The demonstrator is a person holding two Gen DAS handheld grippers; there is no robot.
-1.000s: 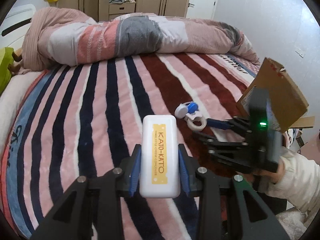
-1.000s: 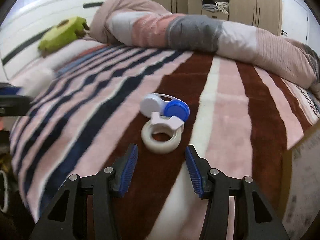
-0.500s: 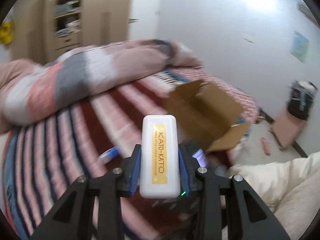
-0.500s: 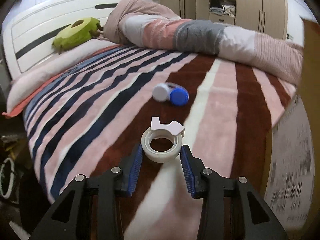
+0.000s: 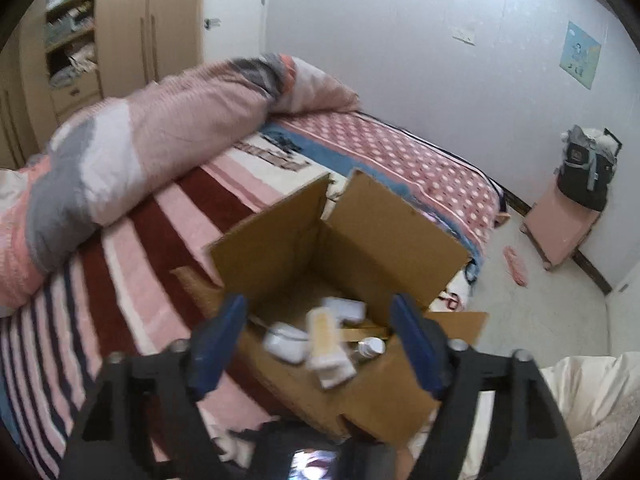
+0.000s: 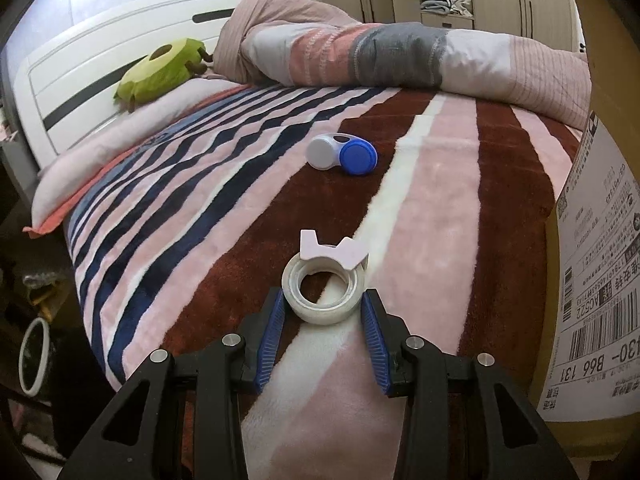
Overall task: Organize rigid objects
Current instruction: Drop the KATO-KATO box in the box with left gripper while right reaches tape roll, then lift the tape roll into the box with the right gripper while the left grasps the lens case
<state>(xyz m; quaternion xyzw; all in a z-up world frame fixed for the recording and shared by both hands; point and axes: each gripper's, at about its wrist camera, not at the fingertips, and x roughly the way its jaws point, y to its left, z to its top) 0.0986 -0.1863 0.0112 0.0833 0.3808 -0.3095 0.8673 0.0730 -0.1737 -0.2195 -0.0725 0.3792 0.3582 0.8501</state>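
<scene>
My left gripper (image 5: 320, 344) is open above an open cardboard box (image 5: 384, 232) on the bed. The white KATO-KATO case (image 5: 326, 344) is blurred inside the box, free of my fingers, among other small white items (image 5: 286, 340). My right gripper (image 6: 324, 320) is closed on a white tape roll (image 6: 324, 290) with a pink dispenser tab, which sits on the striped blanket (image 6: 200, 216). A white and blue contact lens case (image 6: 342, 152) lies farther up the blanket.
The box side with a shipping label (image 6: 596, 264) stands right of my right gripper. A rolled duvet (image 6: 400, 56) and a green plush (image 6: 160, 72) lie at the head of the bed. A pink stool with a bag (image 5: 568, 216) stands on the floor.
My left gripper swung over the box, opened and let go of the KATO-KATO case, which now is in the box. My right gripper closed in around the tape roll.
</scene>
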